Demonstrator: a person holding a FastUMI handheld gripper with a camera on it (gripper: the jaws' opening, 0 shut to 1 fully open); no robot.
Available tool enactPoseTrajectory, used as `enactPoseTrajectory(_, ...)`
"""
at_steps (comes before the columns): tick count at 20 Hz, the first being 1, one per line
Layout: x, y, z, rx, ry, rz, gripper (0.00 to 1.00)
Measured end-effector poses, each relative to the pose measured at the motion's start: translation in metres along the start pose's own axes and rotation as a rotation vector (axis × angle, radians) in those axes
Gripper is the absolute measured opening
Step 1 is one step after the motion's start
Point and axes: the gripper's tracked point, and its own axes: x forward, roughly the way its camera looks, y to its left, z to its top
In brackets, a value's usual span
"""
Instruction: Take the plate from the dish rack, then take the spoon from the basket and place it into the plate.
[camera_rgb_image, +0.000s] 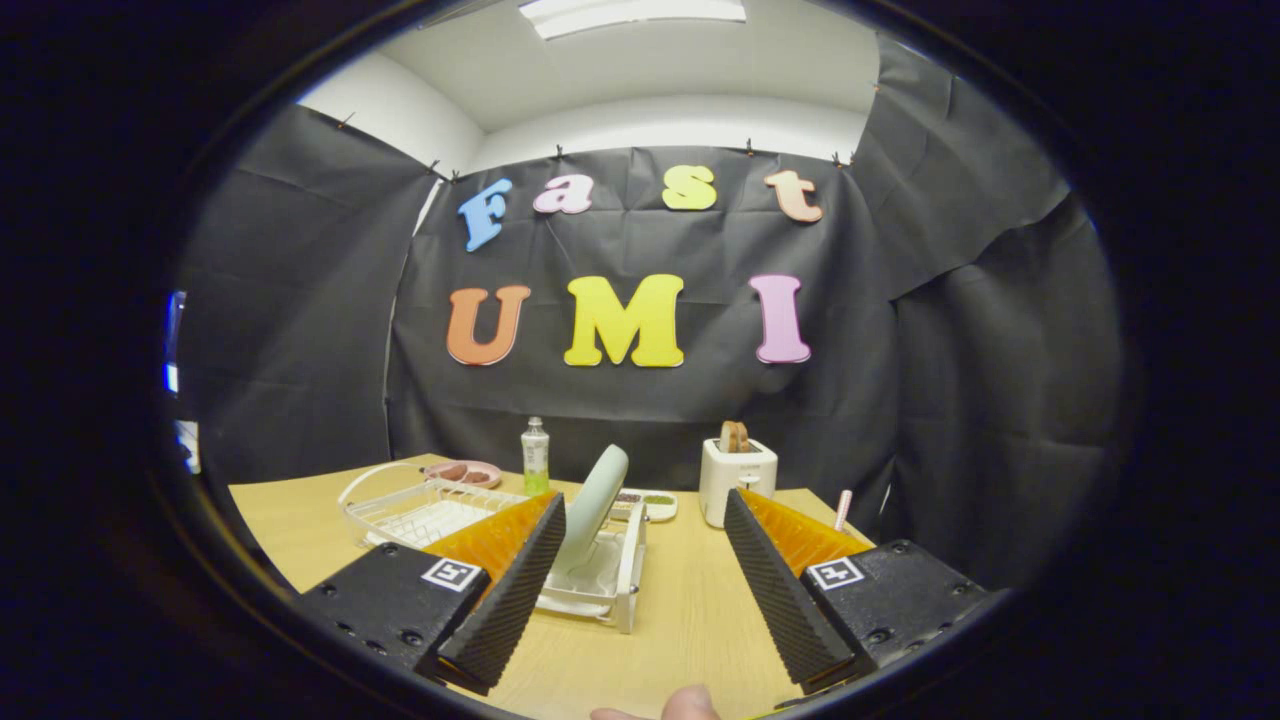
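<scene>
A pale green plate (598, 500) stands on edge, leaning, in a white dish rack (610, 585) on the wooden table. It is just ahead of my left finger (515, 585), which covers its lower left part. My gripper (644, 497) is open wide with nothing between its fingers, and the rack lies partly between them. A white wire basket (400, 510) sits to the left of the rack, beyond the left finger. I cannot make out a spoon in it. A thin pink handle (843, 508) sticks up just beyond the right finger (775, 580).
Along the back of the table stand a pink dish with food (465, 472), a green bottle (535, 455), a small white tray (652, 503) and a white toaster (737, 482) holding bread. A person's fingertip (690, 703) shows below the fingers. Bare wood (690, 620) lies between them.
</scene>
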Motion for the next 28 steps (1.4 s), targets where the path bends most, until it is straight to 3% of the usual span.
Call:
enactPoseTrajectory(10, 0.007, 0.008, 0.008, -0.029, 0.032, 0.035, 1.0)
enactPoseTrajectory(16, 0.027, 0.014, 0.031, -0.022, 0.138, 0.052, 1.0)
enactPoseTrajectory(23, 0.099, 0.035, 0.049, 0.013, 0.33, 0.061, 1.0)
enactPoseTrajectory(28, 0.152, 0.041, 0.032, -0.011, 0.513, 0.042, 1.0)
